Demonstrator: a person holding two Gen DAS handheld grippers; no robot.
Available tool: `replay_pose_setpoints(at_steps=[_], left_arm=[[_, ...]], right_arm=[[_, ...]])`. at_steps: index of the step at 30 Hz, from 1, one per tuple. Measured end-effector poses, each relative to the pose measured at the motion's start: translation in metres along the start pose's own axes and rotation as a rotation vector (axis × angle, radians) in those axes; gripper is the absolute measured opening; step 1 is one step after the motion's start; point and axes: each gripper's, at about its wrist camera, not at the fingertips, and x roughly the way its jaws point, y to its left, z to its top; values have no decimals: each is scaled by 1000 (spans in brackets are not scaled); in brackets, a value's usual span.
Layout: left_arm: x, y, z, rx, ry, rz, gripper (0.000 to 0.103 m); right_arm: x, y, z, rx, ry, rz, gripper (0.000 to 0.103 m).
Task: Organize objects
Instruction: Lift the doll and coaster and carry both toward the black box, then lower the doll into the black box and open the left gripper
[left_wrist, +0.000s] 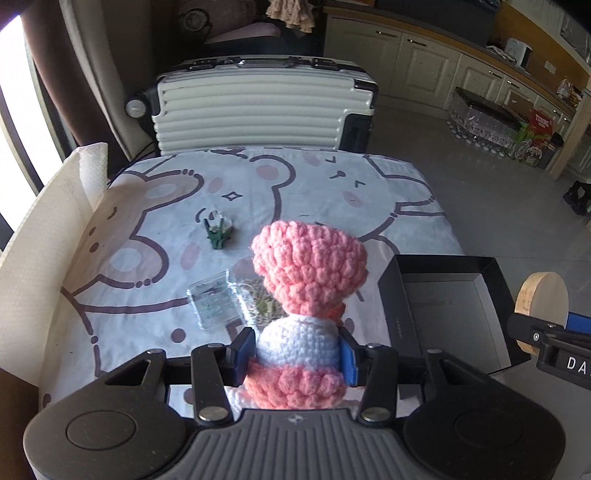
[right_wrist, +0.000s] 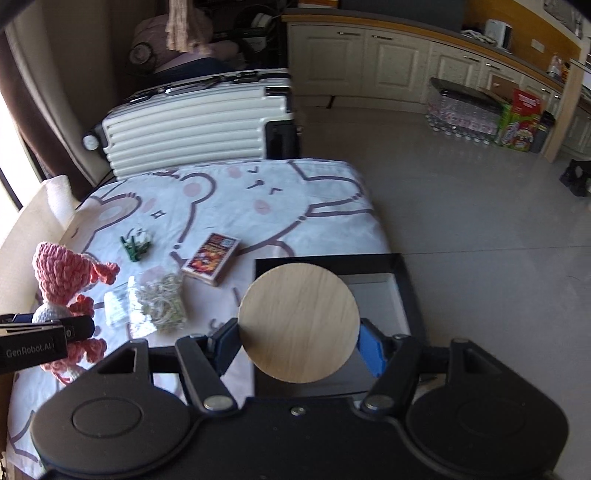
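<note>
My left gripper is shut on a pink and white crocheted doll, its blue pads pressing the doll's white middle; the same doll shows at the left of the right wrist view. A round wooden disc is clamped edge to edge in my right gripper, held above an open black box. That box sits at the table's right edge, and the disc appears beside it in the left wrist view.
On the bear-print cloth lie a small green and white toy, a card box, a clear bag of rubber bands and a clear case. A white suitcase stands behind the table. Foam sheet lines the left side.
</note>
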Motion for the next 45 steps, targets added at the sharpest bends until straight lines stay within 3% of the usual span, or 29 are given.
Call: replay_pose_setpoints(at_steps=[13, 22, 34, 39, 45], left_arm=[[18, -67, 0, 38, -8, -106, 48], [28, -84, 3, 50, -24, -124, 48], [67, -106, 10, 48, 3, -209, 48], [78, -105, 16, 24, -11, -237, 48], [88, -102, 22, -99, -49, -333, 48]], right_arm=[[3, -67, -14, 95, 4, -54, 68], [15, -75, -17, 98, 9, -51, 68], [49, -78, -8, 128, 37, -33, 68], [70, -77, -5, 145, 64, -42, 68], [78, -89, -4, 216, 60, -59, 68]])
